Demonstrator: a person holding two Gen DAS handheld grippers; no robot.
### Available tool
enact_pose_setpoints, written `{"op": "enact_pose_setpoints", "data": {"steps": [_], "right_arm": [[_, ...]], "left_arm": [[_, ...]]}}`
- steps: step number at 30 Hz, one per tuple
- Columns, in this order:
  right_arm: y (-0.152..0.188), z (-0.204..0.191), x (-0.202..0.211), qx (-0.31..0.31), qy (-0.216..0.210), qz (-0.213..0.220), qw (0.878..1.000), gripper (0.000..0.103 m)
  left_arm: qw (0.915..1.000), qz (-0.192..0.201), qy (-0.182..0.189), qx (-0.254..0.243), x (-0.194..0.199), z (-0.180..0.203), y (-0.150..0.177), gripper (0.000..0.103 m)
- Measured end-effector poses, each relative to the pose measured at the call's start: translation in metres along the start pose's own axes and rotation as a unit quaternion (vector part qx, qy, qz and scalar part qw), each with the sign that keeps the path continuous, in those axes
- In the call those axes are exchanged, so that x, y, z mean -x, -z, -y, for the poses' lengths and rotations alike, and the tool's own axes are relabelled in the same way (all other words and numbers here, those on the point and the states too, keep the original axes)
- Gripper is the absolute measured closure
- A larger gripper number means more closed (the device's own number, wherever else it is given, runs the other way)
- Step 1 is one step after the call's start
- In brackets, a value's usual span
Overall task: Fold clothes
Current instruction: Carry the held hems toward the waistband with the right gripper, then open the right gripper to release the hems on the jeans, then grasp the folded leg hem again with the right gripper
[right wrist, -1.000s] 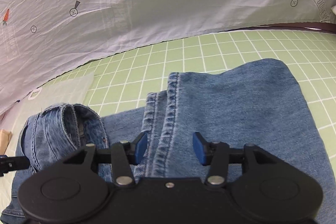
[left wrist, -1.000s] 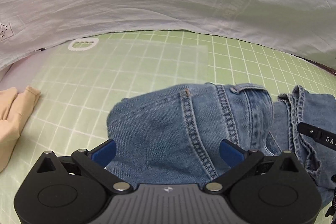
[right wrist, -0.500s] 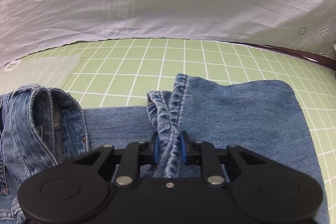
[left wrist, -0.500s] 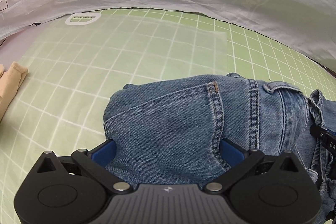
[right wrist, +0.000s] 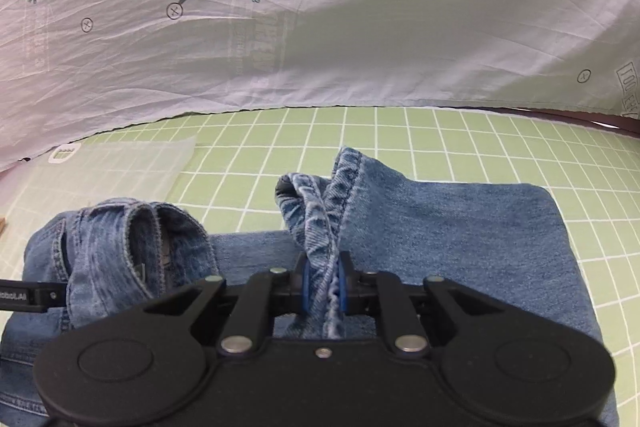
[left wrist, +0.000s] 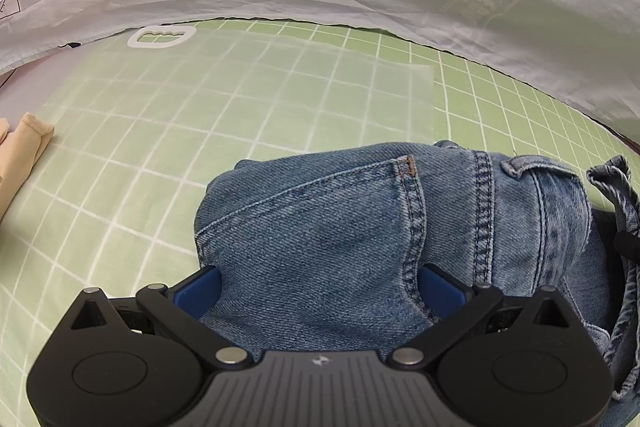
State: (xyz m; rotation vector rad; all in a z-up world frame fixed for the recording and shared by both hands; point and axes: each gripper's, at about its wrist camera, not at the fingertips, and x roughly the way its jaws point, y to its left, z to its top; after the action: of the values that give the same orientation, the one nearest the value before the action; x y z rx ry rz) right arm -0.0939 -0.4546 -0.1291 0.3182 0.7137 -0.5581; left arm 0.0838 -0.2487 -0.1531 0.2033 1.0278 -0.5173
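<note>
- At twelve o'clock the white printed sheet (right wrist: pixel 320 39) hangs as a wall, closing our way forward.
- Bare green grid mat (right wrist: pixel 480 143) lies open from one to three o'clock.
- The jeans (right wrist: pixel 460 227) heap up under us (a bunched waistband at nine o'clock).
- At ten o'clock a translucent bag (left wrist: pixel 256 95) lies flat; a beige garment (left wrist: pixel 20 151) borders the left edge.

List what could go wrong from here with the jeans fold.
1. The right hand-held gripper pinches only the bunched hem seam of the jeans; that narrow bite might slip when lifted.
2. The left hand-held gripper straddles the waist end with its pads wide apart, so that end may drag and skew the fold.
3. The beige garment lies close by on the green grid mat; sliding denim could nudge it.
</note>
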Motion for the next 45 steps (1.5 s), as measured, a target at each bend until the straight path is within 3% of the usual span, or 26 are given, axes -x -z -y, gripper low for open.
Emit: {"op": "enact_pose_setpoints", "data": {"steps": [3,7,12,17,29,34,41,45], "right_arm": [[0.004,-0.015,0.002,0.011,-0.028,-0.006,1.0,0.089],[0.019,-0.028,-0.014,0.038,-0.02,-0.043,0.998,0.087],[0.02,-0.033,-0.019,0.047,-0.006,-0.077,0.996,0.072],[0.02,-0.012,-0.003,0.009,-0.011,-0.066,0.998,0.047],[0.025,0.053,0.051,-0.08,0.012,-0.018,0.997,0.025],[0.027,0.068,0.067,-0.113,0.001,0.004,0.994,0.023],[0.035,0.095,0.053,-0.117,0.1,-0.029,0.988,0.021],[0.044,0.107,0.049,-0.112,0.13,-0.04,0.984,0.021]], "left_arm": [[1.0,0.001,-0.001,0.0,0.001,0.0,0.0,0.0],[1.0,0.002,0.001,-0.001,0.001,-0.001,0.0,0.0],[1.0,0.002,0.003,0.001,0.001,-0.002,-0.001,0.0],[1.0,0.001,0.003,0.001,0.001,-0.002,-0.001,0.0],[1.0,0.0,0.004,-0.001,0.0,-0.003,0.0,0.0],[1.0,0.0,0.004,-0.001,0.0,-0.004,0.0,0.0],[1.0,-0.003,0.004,-0.002,0.0,-0.003,-0.001,0.0],[1.0,-0.004,0.003,-0.001,0.0,-0.003,-0.001,0.0]]}}
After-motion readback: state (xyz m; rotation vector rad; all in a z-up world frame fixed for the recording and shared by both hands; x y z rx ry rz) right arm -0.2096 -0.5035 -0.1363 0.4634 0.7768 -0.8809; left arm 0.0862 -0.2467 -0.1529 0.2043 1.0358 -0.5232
